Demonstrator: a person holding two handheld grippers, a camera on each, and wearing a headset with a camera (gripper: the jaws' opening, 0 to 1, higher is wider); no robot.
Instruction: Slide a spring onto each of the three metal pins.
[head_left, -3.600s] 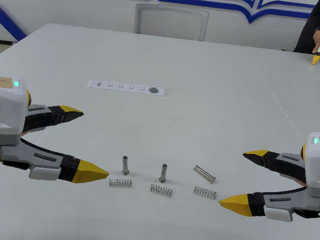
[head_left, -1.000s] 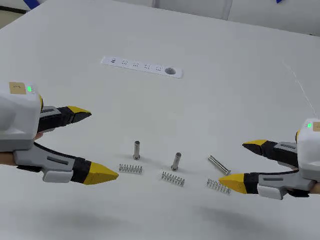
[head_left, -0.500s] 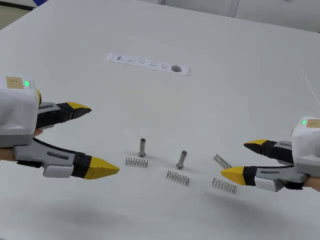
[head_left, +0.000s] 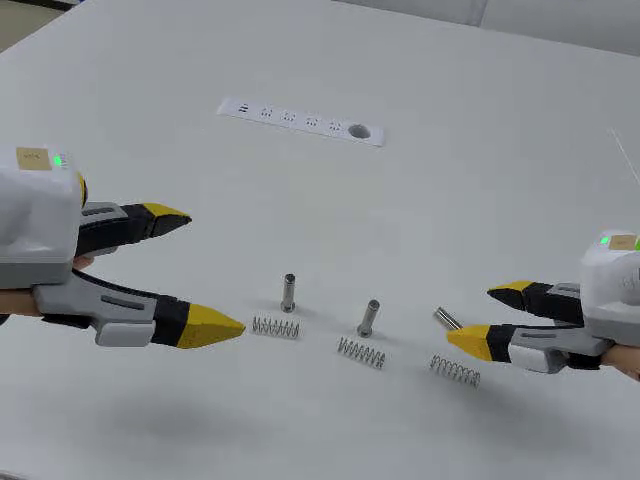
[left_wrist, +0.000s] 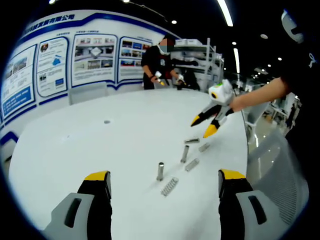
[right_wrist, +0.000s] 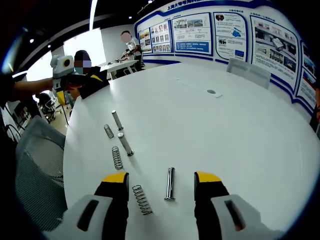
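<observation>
The right gripper (head_left: 472, 315) has closed in on the lying pin (head_left: 446, 319); its fingers stand narrower than before but still apart, the lower tip just beside the pin's end. The left gripper (head_left: 215, 271) hovers with fingers wide apart and empty, left of the left upright pin (head_left: 289, 292) and the middle upright pin (head_left: 369, 317). The three springs (head_left: 361, 352) lie loose on the bench (head_left: 450, 150), one just in front of each pin.
</observation>
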